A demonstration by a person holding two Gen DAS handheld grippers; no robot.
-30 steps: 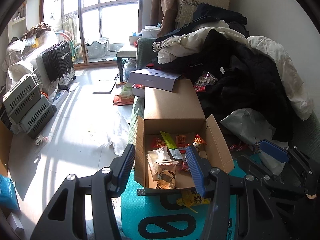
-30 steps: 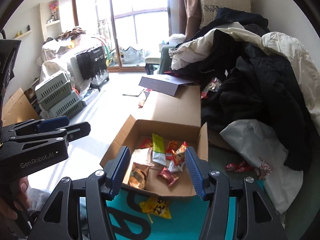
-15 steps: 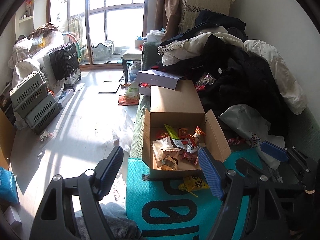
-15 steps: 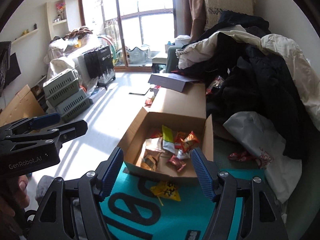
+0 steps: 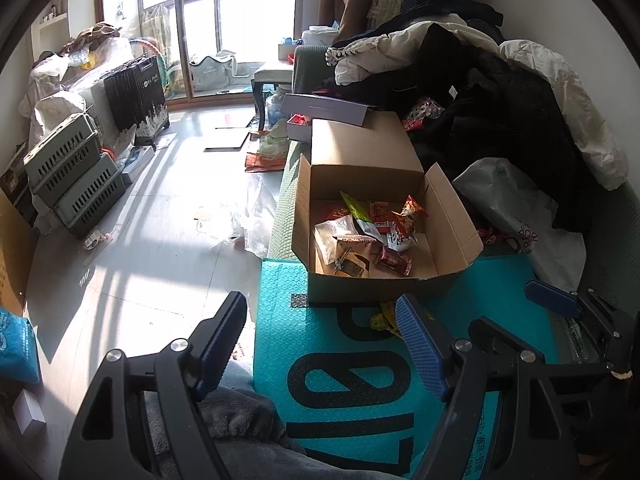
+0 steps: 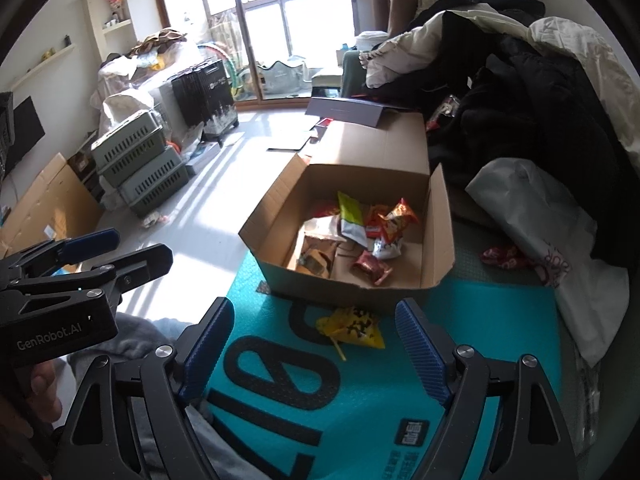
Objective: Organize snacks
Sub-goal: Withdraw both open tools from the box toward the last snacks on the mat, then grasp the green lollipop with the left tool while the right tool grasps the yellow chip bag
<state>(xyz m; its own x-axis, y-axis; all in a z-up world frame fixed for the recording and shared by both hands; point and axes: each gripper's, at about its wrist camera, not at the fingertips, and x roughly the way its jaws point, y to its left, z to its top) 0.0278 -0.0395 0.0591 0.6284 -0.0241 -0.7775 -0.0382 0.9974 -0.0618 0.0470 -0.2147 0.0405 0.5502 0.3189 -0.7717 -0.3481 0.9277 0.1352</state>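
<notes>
nearest the cameras, the left gripper (image 5: 320, 332) hangs with its blue-padded jaws spread wide and nothing between them; its jaws have just been opening; the right gripper (image 6: 312, 344) is likewise spread and empty, its jaws having just been opening too; both point down at a teal padded mailer (image 6: 400, 392) with large black lettering that lies flat in front of them, over a grey cloth (image 5: 240, 412) at the bottom edge; on the mailer, just short of the box's near wall and between the right gripper's jaws as that camera sees it, lies one yellow snack packet (image 6: 352, 328), outside the box and touched by neither gripper; beyond it stands an open cardboard box (image 6: 340, 284) with its flaps folded out, resting on a green surface; inside it lie several snack packets in a loose heap (image 6: 356, 232), among them a green-and-white one, red and orange ones and a brown one, so most of the sorting looks done; what seems left is the yellow packet, and perhaps a red wrapper (image 6: 502, 258) lying to the right of the box beside a grey plastic bag (image 6: 560, 248); whether that wrapper counts as a snack is unclear; further off is a pile of dark and pale clothing (image 5: 500, 100); farthest away, stacked green crates (image 5: 72, 176) on a sunlit floor and a tall window (image 5: 224, 8).
</notes>
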